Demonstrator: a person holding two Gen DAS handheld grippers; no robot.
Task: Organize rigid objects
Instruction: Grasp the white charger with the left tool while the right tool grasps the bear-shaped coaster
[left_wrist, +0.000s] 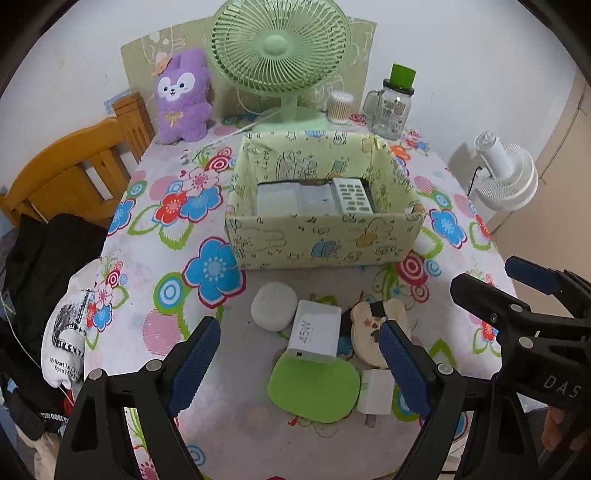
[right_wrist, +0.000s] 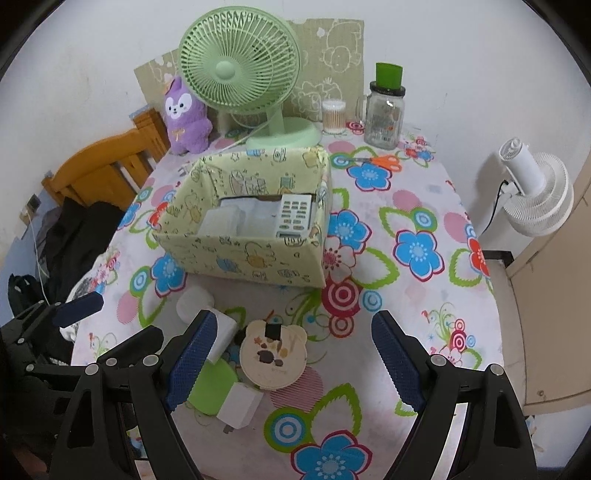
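A pale green patterned box (left_wrist: 325, 243) (right_wrist: 240, 262) stands mid-table with a white remote (left_wrist: 352, 195) (right_wrist: 294, 216) and clear cases inside. In front of it lie a white 45W charger (left_wrist: 316, 334), a round white case (left_wrist: 274, 305), a green flat pad (left_wrist: 314, 387) (right_wrist: 212, 384), a small white plug (left_wrist: 375, 393) (right_wrist: 242, 404) and a bear-shaped cream dish (right_wrist: 273, 354) (left_wrist: 369, 325). My left gripper (left_wrist: 299, 369) hovers open over the charger and pad. My right gripper (right_wrist: 293, 365) hovers open above the bear dish. Neither touches anything.
At the back stand a green desk fan (left_wrist: 279, 48), a purple plush toy (left_wrist: 183, 99), a cotton swab tub (left_wrist: 340, 107) and a glass jar with a green lid (left_wrist: 393, 107). Orange scissors (right_wrist: 380, 161) lie back right. A wooden chair (left_wrist: 74, 173) with dark clothes is left; a white fan (right_wrist: 535, 199) right.
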